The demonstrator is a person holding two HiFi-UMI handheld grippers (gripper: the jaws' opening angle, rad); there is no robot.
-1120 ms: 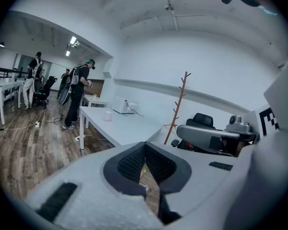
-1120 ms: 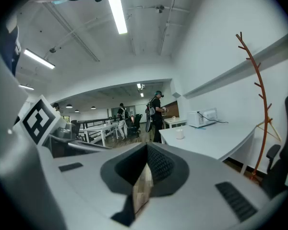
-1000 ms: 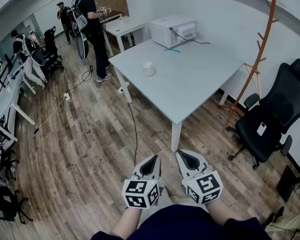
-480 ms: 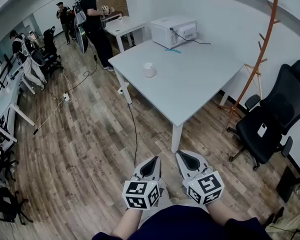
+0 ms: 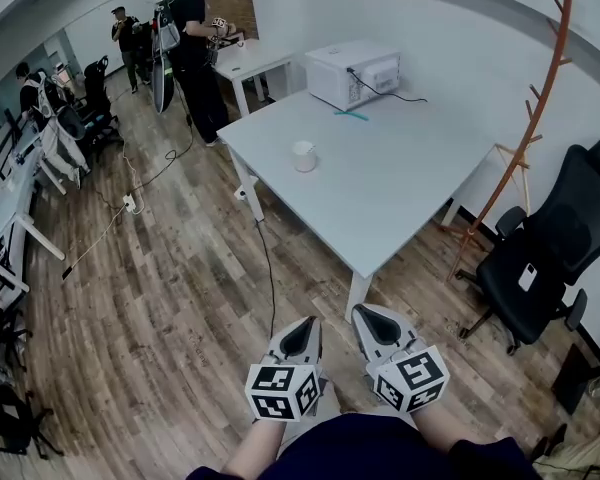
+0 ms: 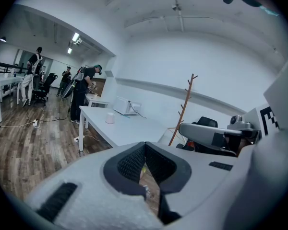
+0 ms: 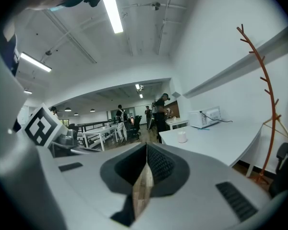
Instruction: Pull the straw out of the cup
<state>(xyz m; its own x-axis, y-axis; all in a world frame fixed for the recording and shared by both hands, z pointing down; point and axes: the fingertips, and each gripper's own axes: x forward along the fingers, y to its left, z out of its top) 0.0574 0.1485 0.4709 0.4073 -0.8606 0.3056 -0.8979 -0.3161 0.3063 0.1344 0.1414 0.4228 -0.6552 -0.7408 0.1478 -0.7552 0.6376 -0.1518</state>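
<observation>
A small white cup (image 5: 304,156) stands on the far left part of the white table (image 5: 400,183); it also shows as the cup (image 6: 110,118) and the cup (image 7: 182,137) in the two gripper views. A teal straw (image 5: 351,115) lies flat on the table in front of the white microwave (image 5: 355,72), apart from the cup. My left gripper (image 5: 302,325) and right gripper (image 5: 364,317) hang side by side close to my body, over the wood floor, well short of the table. Both are shut with nothing between the jaws.
A black office chair (image 5: 540,258) and an orange coat stand (image 5: 525,133) are at the right of the table. Several people stand at desks at the far left, one (image 5: 192,48) near a second white table (image 5: 250,58). A cable (image 5: 268,258) runs across the floor.
The view has drifted slightly, so the table sits a little lower and to the right. The person at the far table has stepped further back. Both grippers stay shut, in the same spot.
</observation>
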